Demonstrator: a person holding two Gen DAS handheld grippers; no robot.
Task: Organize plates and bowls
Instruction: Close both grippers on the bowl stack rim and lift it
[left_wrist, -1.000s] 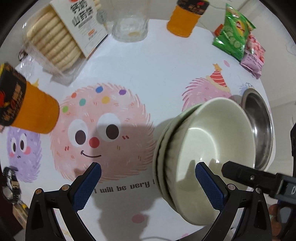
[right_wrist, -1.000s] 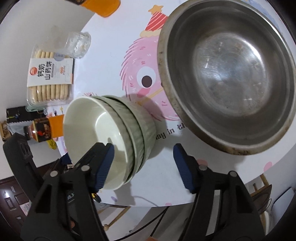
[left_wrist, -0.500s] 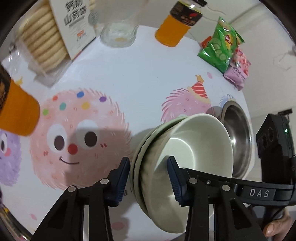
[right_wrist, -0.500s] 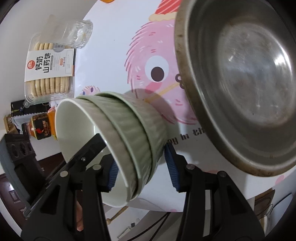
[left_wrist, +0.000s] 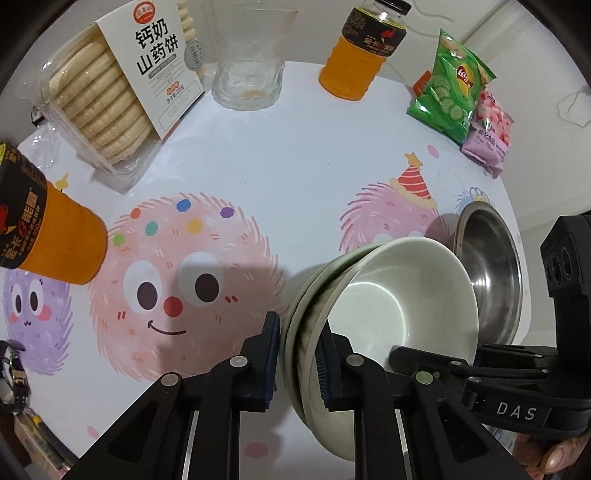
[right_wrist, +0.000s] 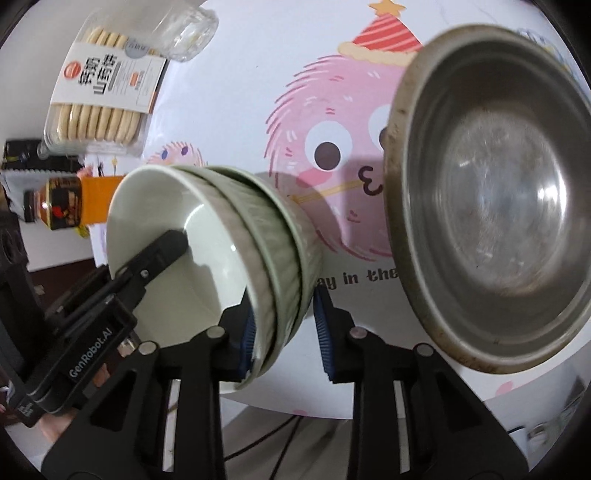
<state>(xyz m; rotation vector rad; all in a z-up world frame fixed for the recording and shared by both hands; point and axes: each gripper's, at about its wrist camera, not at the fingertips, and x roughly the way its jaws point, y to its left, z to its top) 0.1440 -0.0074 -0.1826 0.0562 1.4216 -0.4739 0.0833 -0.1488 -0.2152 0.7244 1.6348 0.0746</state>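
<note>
Bowls (left_wrist: 373, 306): nested green stack, tilted between both tongs.
Left gripper (left_wrist: 295, 363): closing on near rim.
Right gripper (right_wrist: 284, 341): closing over the stack's wall, outer pad not yet touching.

A round table (left_wrist: 295, 155) covered in a white cloth printed with fuzzy cartoon monsters stands beside a pale wall (left_wrist: 546, 48); cables (right_wrist: 280, 439) trail below.

Left gripper (left_wrist: 295, 363) closing its blue-padded jaws across the rim of the nested pale-green ceramic bowls (left_wrist: 391, 306), one finger inside. Just beyond the bowls, a stainless steel basin (left_wrist: 495, 266); the right gripper (left_wrist: 517, 384) reaches in alongside.
</note>
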